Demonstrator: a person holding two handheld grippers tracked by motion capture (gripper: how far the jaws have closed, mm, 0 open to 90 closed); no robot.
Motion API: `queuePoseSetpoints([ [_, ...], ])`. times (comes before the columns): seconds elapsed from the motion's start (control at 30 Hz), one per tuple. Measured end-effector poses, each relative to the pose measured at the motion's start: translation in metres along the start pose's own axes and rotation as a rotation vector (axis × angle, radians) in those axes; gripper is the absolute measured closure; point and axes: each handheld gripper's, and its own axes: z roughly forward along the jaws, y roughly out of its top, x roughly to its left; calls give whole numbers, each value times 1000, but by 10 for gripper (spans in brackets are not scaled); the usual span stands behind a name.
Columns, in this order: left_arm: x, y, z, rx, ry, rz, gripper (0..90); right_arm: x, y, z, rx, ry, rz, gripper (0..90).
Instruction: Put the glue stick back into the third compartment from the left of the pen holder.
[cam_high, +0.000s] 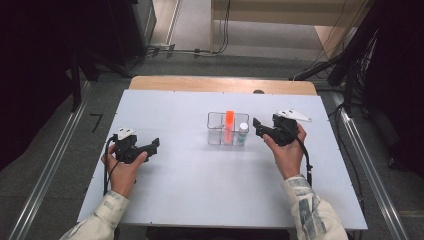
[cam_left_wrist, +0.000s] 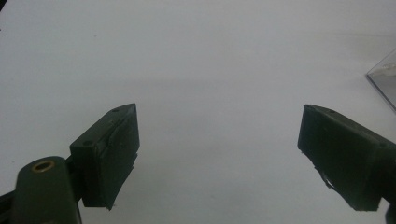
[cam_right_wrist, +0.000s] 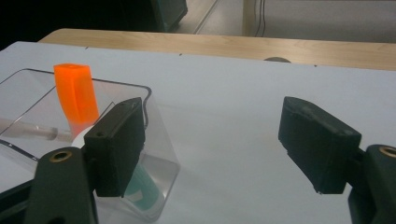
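Observation:
A clear plastic organiser box (cam_high: 215, 134) stands at the middle of the white table (cam_high: 200, 180). Inside it an orange tube (cam_high: 229, 123) stands upright, and a small bottle with a white cap and green body (cam_high: 242, 133) sits in the right compartment. My right gripper (cam_high: 257, 126) is open just right of the box, jaws wide and empty. In the right gripper view the box (cam_right_wrist: 159, 140), orange tube (cam_right_wrist: 76, 98) and green bottle (cam_right_wrist: 142, 189) lie behind its left jaw. My left gripper (cam_high: 154, 145) is open over bare table at the left; its own view catches the box's corner (cam_left_wrist: 385, 81).
A wooden strip (cam_high: 222, 84) runs along the table's far edge. Dark equipment and cables stand on the floor beyond and to both sides. Metal rails (cam_high: 50, 170) flank the table.

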Motion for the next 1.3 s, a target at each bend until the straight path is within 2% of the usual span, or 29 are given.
queuePoseSetpoints([
  [0.77, -3, 0, -2, 0, -11, 7, 132, -21, -19, -19, 11, -43, 7, 212],
  [0.97, -5, 0, -4, -2, -17, 10, 129, -26, -26, -26, 20, -49, -4, 207],
  [1.3, -10, 0, -8, -8, -27, 32, 125, -34, -35, -38, 14, -67, -13, 202],
])
